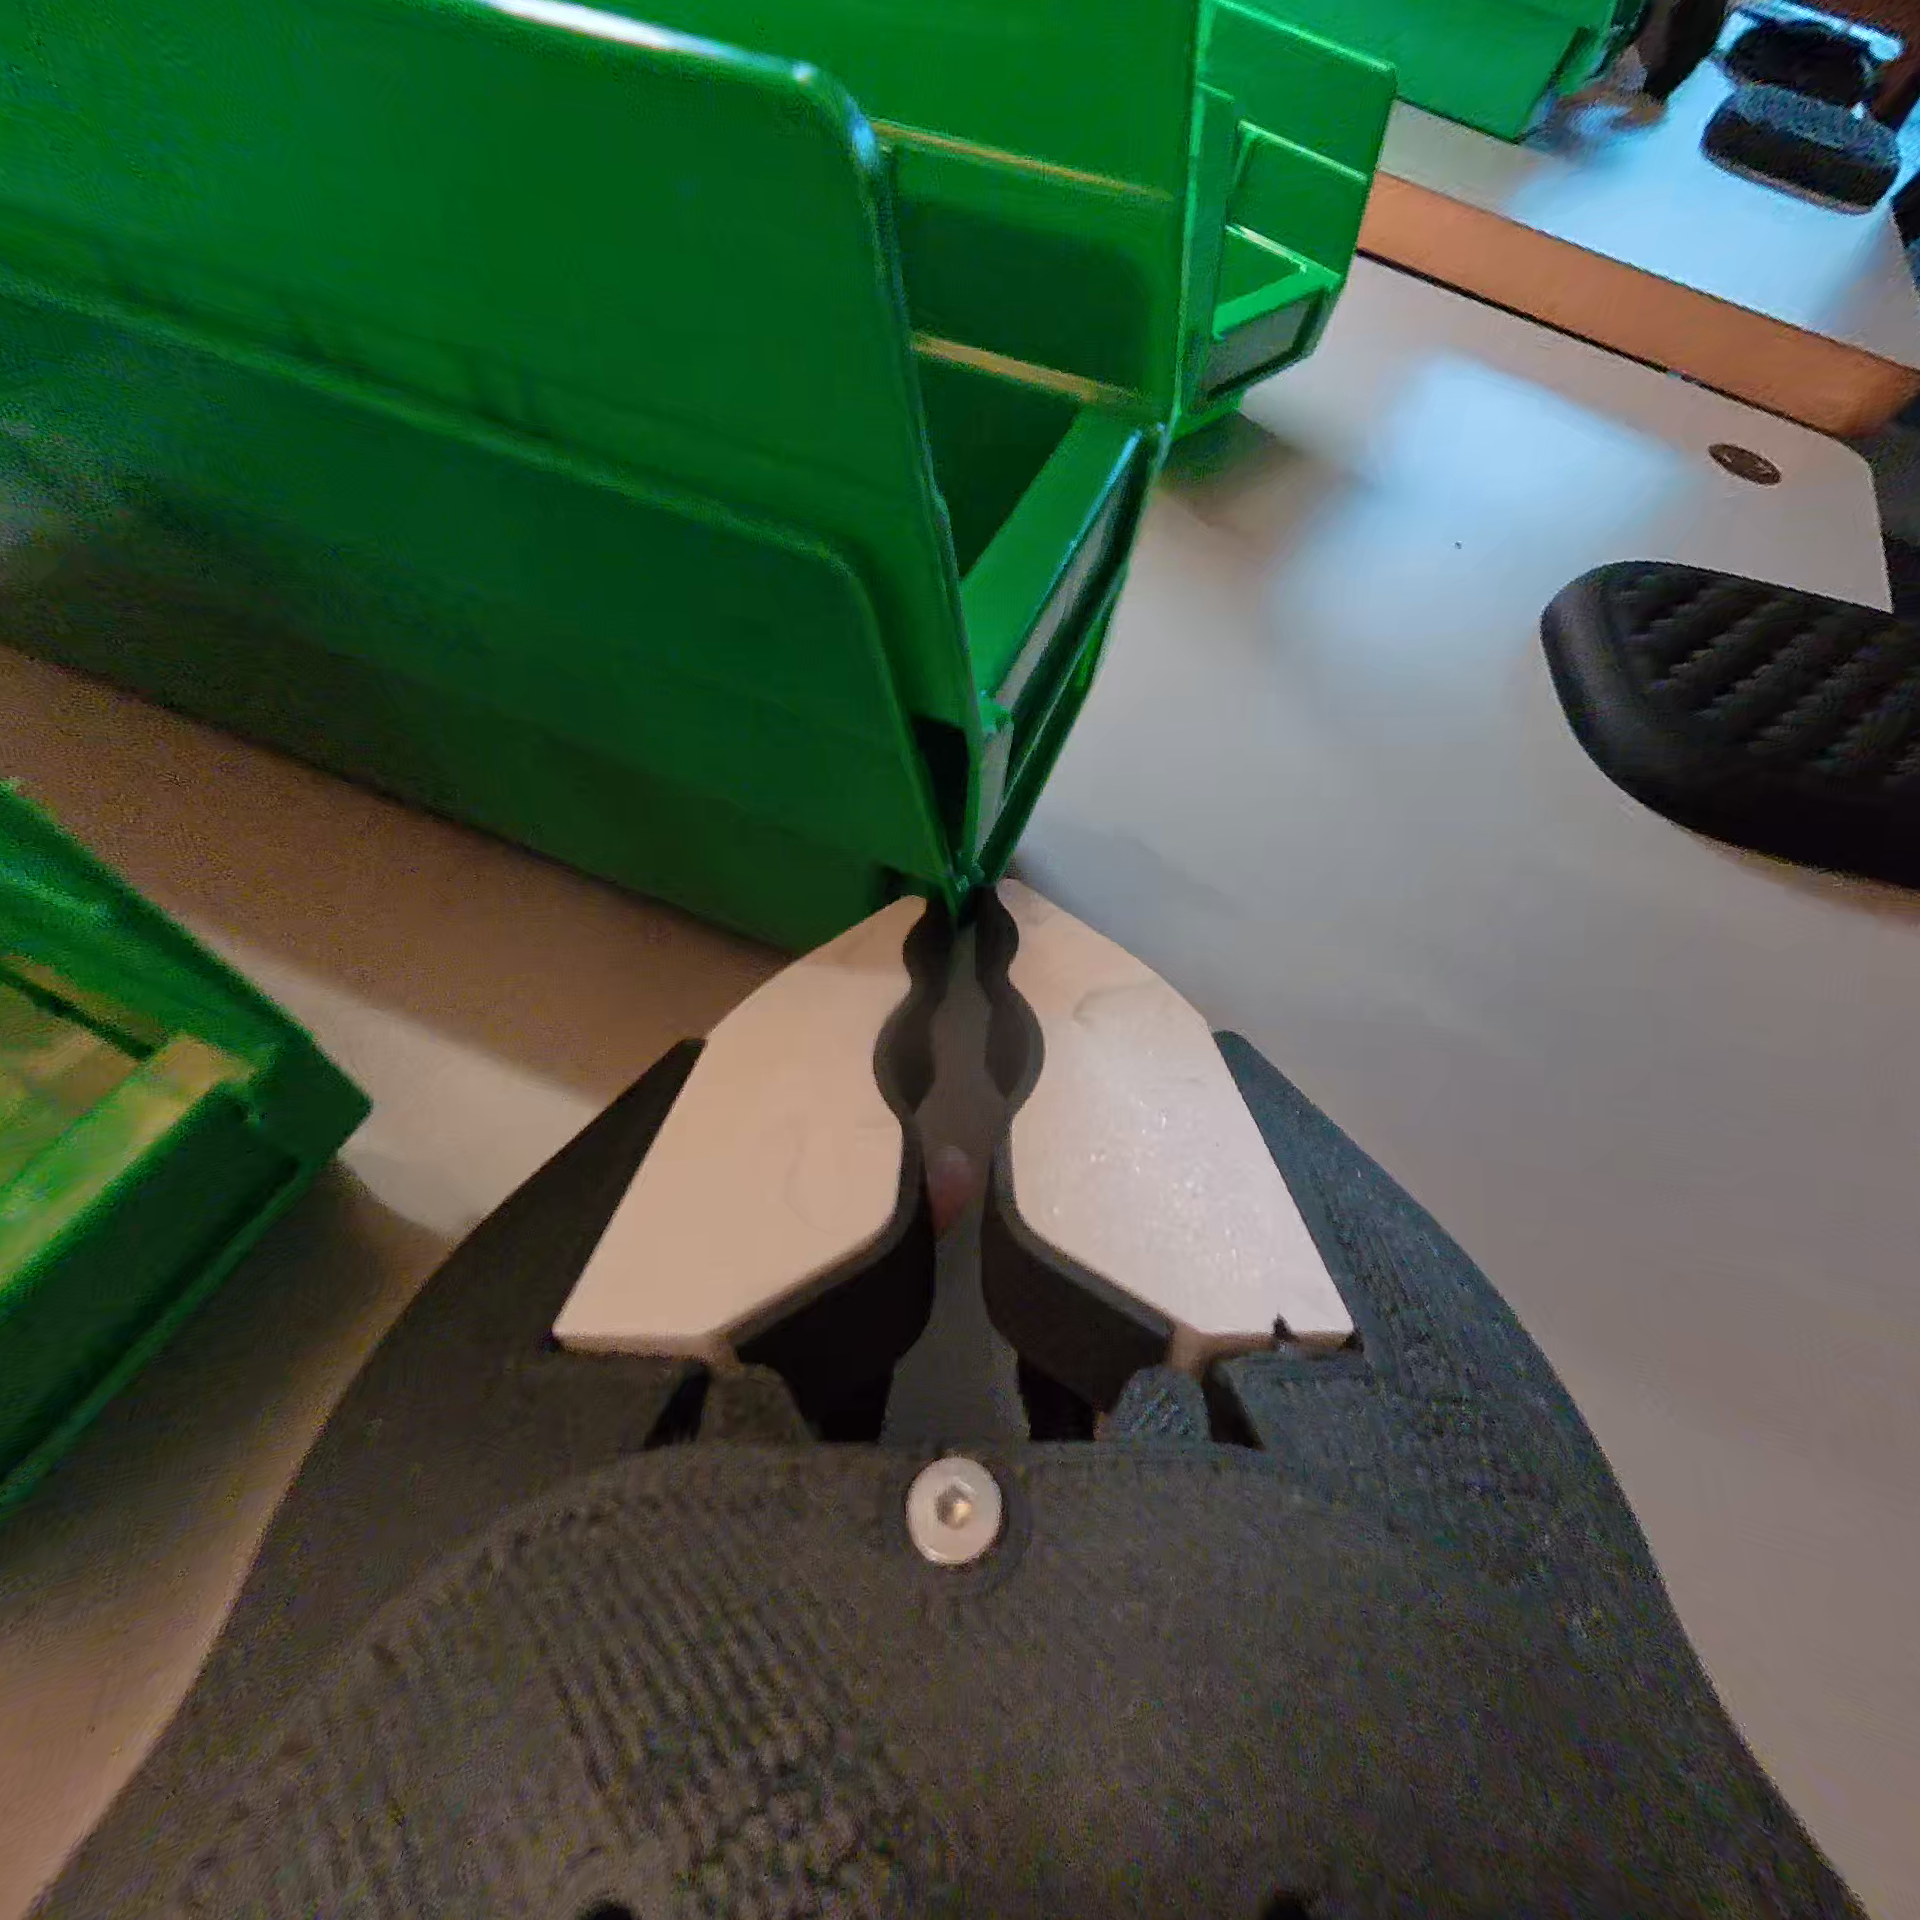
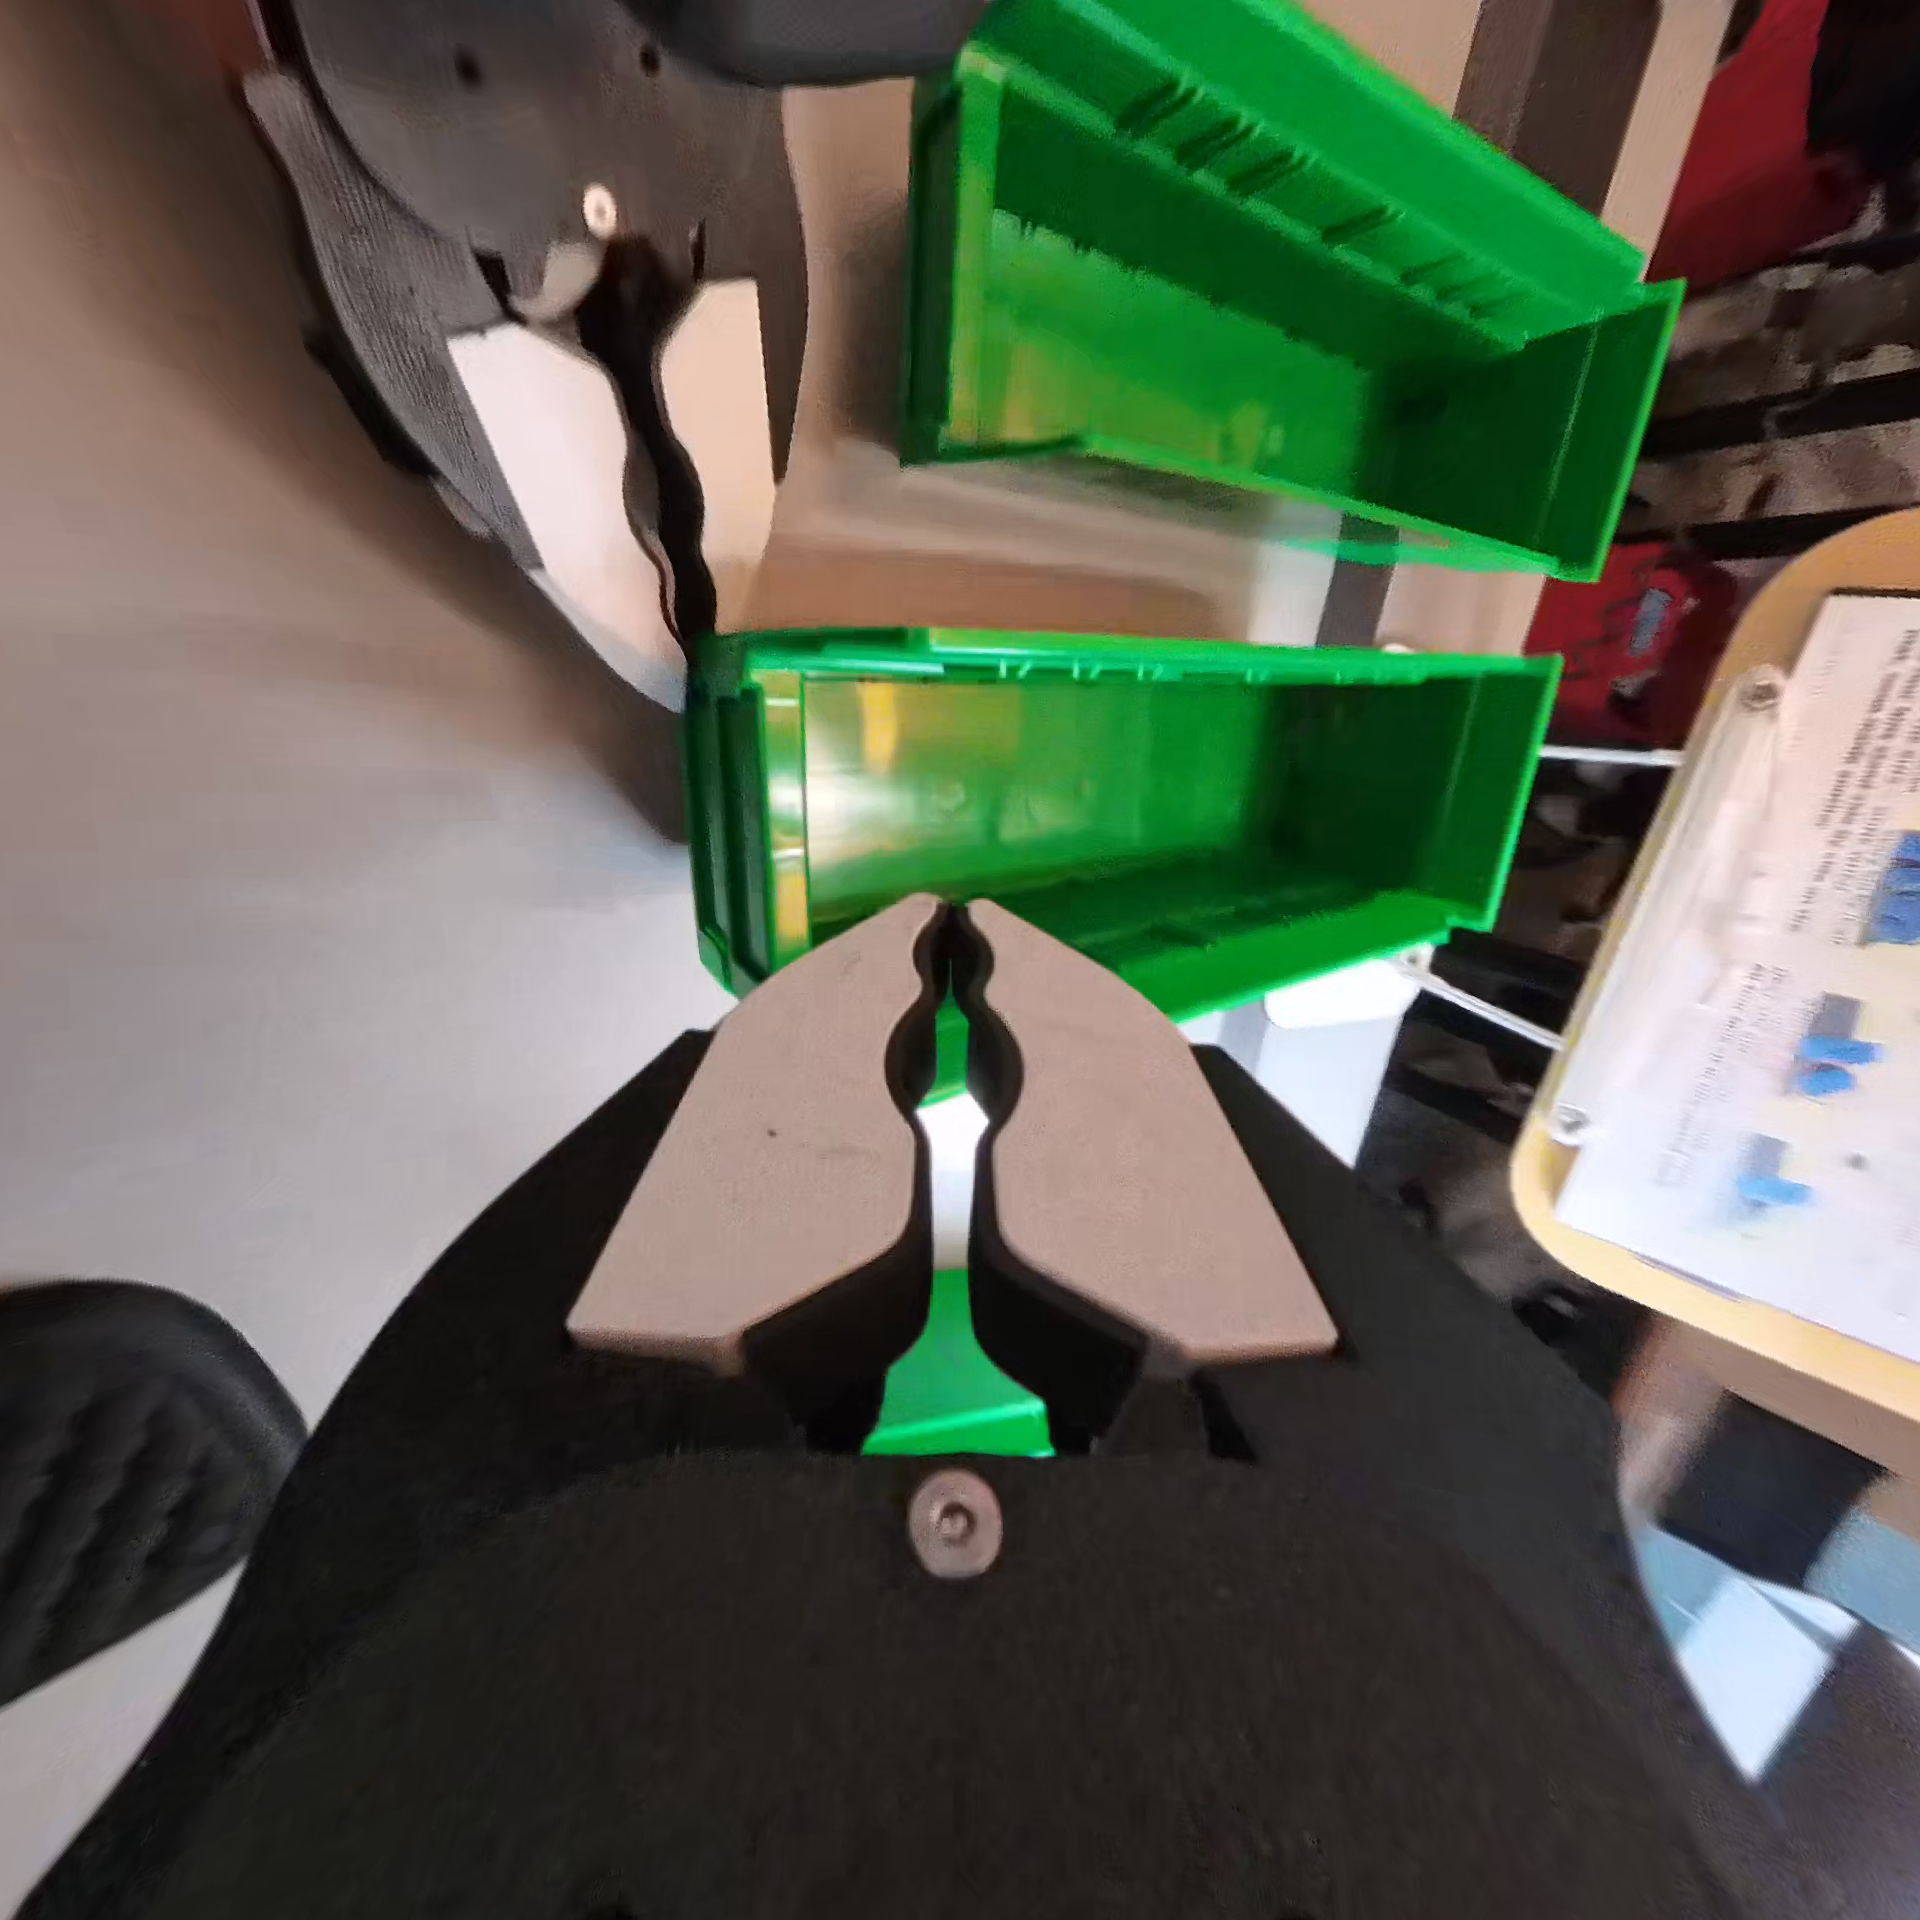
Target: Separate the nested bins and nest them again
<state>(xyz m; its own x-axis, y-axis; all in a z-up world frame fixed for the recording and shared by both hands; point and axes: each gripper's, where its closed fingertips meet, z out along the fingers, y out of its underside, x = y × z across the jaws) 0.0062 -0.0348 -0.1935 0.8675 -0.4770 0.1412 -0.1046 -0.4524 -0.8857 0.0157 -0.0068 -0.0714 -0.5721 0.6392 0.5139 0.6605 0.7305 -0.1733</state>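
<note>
Two nested green bins [image 1: 540, 665] stand on the pale table. The inner one [image 1: 499, 291] sits higher than the outer one. My left gripper [image 1: 961, 902] is shut, its tips pinching the near corner edge of this stack. In the right wrist view the same stack [image 2: 1143, 800] lies open-side up. My right gripper [image 2: 951, 920] is shut on its near long wall, and green plastic shows between the fingers. The left gripper [image 2: 694, 623] shows there at the stack's far left corner. I cannot tell which of the two bins each gripper holds.
A separate green bin [image 2: 1247, 332] lies beyond the stack, and it shows at the left in the left wrist view [image 1: 114, 1122]. More green bins [image 1: 1288, 177] stand behind. A black chair armrest [image 1: 1745, 717] reaches over the table edge. A round table with papers [image 2: 1714, 935] is at the right. My hands' fingertips stand some 12 cm from each other.
</note>
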